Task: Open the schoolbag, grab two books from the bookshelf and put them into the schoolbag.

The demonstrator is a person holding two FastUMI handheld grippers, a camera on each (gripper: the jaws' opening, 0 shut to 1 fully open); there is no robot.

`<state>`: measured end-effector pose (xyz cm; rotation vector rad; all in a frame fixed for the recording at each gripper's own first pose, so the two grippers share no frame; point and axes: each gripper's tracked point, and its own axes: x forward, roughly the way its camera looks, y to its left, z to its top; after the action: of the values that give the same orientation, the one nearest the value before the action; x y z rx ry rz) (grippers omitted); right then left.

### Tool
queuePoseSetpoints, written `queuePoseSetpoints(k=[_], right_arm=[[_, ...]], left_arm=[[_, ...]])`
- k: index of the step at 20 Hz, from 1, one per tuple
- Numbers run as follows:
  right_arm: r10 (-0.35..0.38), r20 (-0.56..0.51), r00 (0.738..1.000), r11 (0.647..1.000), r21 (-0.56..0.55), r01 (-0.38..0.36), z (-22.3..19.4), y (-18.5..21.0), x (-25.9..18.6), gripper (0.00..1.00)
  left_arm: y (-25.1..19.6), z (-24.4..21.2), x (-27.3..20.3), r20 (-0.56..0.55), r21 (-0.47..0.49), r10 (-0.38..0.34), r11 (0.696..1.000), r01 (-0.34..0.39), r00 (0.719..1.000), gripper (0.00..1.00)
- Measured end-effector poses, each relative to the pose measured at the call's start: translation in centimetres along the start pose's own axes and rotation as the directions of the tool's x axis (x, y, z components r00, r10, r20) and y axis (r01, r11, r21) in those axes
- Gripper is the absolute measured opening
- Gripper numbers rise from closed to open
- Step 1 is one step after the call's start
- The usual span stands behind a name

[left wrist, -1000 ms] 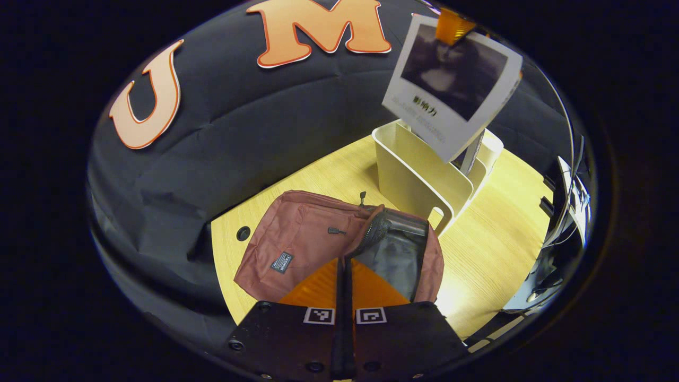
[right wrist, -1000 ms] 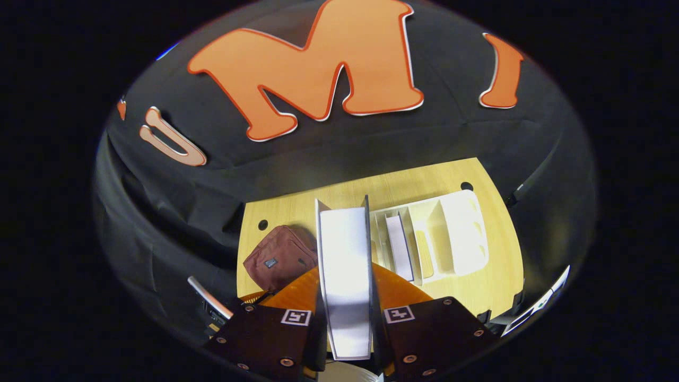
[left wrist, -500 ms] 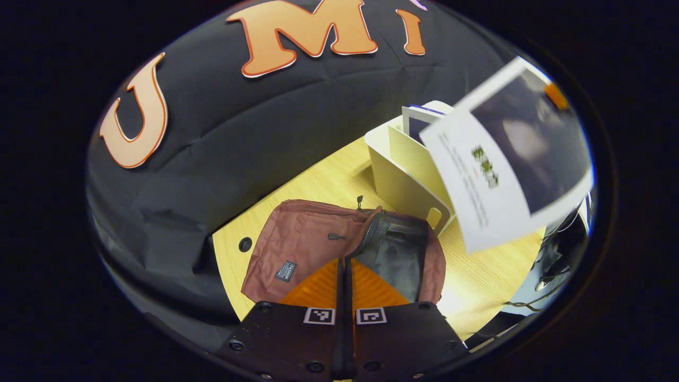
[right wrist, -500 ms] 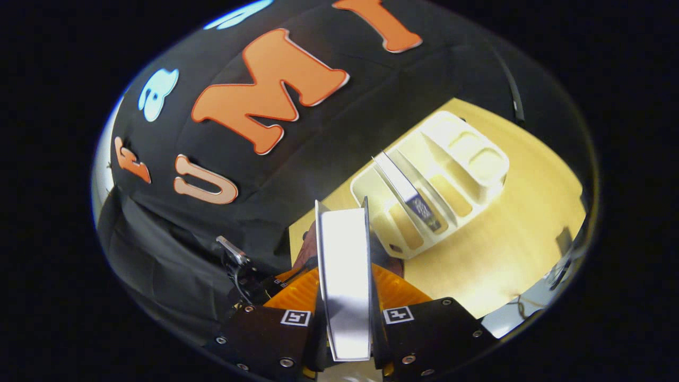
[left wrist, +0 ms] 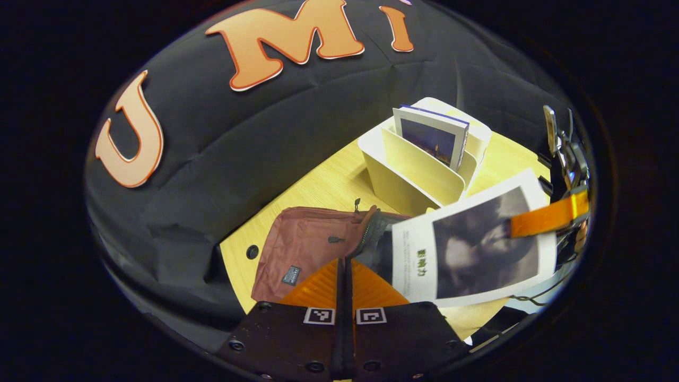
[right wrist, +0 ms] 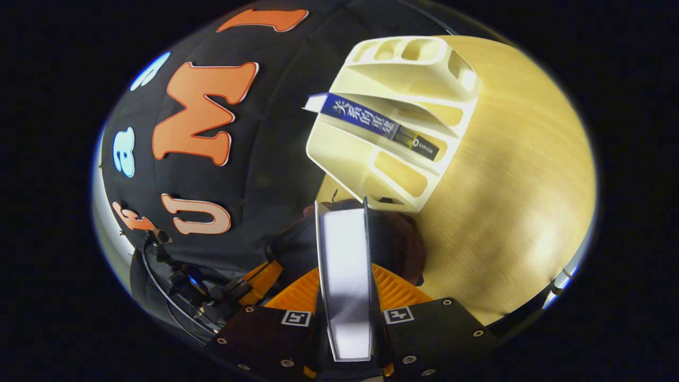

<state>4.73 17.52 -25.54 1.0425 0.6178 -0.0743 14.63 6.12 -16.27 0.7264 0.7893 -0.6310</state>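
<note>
The reddish-brown schoolbag (left wrist: 307, 244) lies on the wooden table (left wrist: 318, 185) with its zipper undone. My left gripper (left wrist: 344, 261) is shut on the bag's raised zipper flap (left wrist: 371, 225) and holds the mouth open. A white-covered book with a dark picture (left wrist: 467, 249) hovers tilted over the bag's opening. My right gripper (right wrist: 345, 270) is shut on that book (right wrist: 344, 239), seen edge-on, with the schoolbag (right wrist: 408, 244) just beyond it. A second book with a blue spine (right wrist: 371, 124) stands in the cream bookshelf (right wrist: 345, 159); its cover (left wrist: 431, 139) shows above the bookshelf (left wrist: 419, 178).
The bookshelf stands right behind the bag, close to the black cloth wall. A cable hole (left wrist: 252, 251) sits in the table left of the bag. Cables and gear (left wrist: 562, 154) hang past the table's right edge. Bare tabletop (right wrist: 509, 185) stretches right of the shelf.
My right gripper has carried the white book from above the bookshelf down to the bag's mouth, tipping it from upright to nearly flat. My left gripper kept its hold on the flap.
</note>
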Motion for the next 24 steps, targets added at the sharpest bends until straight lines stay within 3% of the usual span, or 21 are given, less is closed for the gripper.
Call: queuePoseSetpoints(k=[6,16,17,18,21,23,24], right_arm=[[0.051,0.039,0.998,0.996,0.076,-0.054,-1.3,-0.5,7.6,0.35],[-0.007,0.077,0.997,1.000,0.015,0.006,-3.8,2.6,15.4,0.35],[-0.009,0.073,0.997,1.000,0.025,0.008,-4.0,2.8,16.0,0.24],[-0.014,0.061,0.998,0.999,0.044,0.011,-4.3,2.8,16.6,0.35],[-0.082,-0.007,0.997,0.993,0.086,0.082,-5.6,1.6,17.3,0.37],[-0.150,-0.077,0.986,0.983,0.096,0.157,-6.6,-0.3,16.9,0.47],[-0.167,-0.095,0.981,0.981,0.086,0.175,-6.9,-0.7,16.4,0.65]], left_arm=[[0.3,0.8,-1.1,0.004,0.038,0.021,0.999,-0.021,1.000,0.01],[-1.1,0.8,-1.1,0.025,0.049,0.005,0.999,-0.007,1.000,0.01],[-1.2,0.9,-1.1,0.034,0.056,0.005,0.998,-0.007,0.999,0.01],[-1.5,0.7,-1.3,0.036,0.057,0.002,0.998,-0.004,0.999,0.01],[-1.4,0.4,-0.9,0.024,0.038,0.005,0.999,-0.006,1.000,0.01],[-1.4,0.0,-0.9,0.016,0.008,-0.002,1.000,0.002,1.000,0.01],[-1.4,-0.3,-0.8,0.014,-0.006,-0.004,1.000,0.004,1.000,0.01]])
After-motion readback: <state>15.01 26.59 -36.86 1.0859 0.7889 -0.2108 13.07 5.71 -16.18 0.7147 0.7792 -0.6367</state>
